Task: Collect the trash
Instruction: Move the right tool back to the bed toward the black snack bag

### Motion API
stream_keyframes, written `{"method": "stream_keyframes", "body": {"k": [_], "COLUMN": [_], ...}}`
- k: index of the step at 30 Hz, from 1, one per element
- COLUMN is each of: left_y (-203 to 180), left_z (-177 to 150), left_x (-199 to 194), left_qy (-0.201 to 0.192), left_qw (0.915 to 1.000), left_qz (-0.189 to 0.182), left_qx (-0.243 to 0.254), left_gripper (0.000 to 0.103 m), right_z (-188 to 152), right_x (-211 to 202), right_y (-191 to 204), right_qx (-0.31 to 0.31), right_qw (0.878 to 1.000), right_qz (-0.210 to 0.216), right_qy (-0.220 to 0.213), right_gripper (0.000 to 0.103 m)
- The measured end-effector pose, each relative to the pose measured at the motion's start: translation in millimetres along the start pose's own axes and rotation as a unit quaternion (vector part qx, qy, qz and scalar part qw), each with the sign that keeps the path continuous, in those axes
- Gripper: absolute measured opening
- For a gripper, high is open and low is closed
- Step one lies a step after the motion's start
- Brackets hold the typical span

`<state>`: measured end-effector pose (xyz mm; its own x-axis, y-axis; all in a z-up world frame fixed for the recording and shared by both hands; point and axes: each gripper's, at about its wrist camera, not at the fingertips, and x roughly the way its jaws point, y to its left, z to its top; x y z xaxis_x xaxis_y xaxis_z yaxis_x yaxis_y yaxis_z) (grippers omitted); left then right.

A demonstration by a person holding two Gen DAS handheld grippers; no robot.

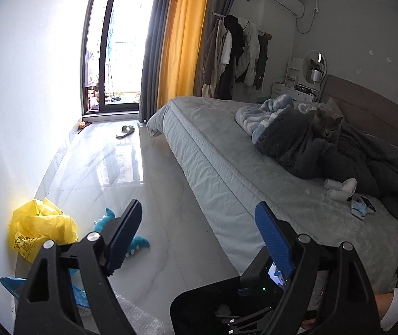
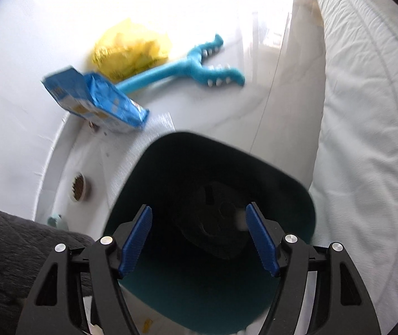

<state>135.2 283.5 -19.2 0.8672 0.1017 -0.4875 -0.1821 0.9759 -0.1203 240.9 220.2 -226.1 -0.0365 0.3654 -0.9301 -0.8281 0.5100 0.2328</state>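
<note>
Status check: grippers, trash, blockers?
Left gripper open, empty. Right gripper open over bin, nothing between pads. Yellow bag and blue packet on floor by wall, uncollected. Blue toy lies beside them.

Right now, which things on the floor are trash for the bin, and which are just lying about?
Job:
- yellow plastic bag
- blue packet
- dark bin, under the open right tongs

Lying about:
- blue dinosaur toy
- pet food bowl
- slipper
- cat on the bed
</note>
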Motion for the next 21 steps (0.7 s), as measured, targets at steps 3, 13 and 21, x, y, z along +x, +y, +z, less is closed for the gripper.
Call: {"method": "stream_keyframes", "body": {"k": [3, 13, 21], "left_y": [-5.5, -33.1, -63.7], "left_z": [4.0, 16.0, 19.2], "left_x": [0.2, 7.0, 16.5], "left_qy": [-0.007, -0.018, -0.009], "left_qw": [1.0000, 0.9998, 0.9994], "left_qz": [0.003, -0.008, -0.032], "left_qx": [-0.001, -0.006, 0.003], "left_gripper": [0.085, 0.089, 0.092], "right_z": [-0.1, -11.4, -25.7], "right_x": [-20.3, -87.2, -129.5], "right_y": [-2.3, -19.8, -53.7], "right_qx": [0.002, -0.005, 0.019], "right_qw": [1.000, 0.991, 0.984], "right_qz": [0.007, 0.013, -0.006], "right_qy": [-0.028, -0.130, -0.179], "right_gripper": [0.071, 0.071, 0.073]}}
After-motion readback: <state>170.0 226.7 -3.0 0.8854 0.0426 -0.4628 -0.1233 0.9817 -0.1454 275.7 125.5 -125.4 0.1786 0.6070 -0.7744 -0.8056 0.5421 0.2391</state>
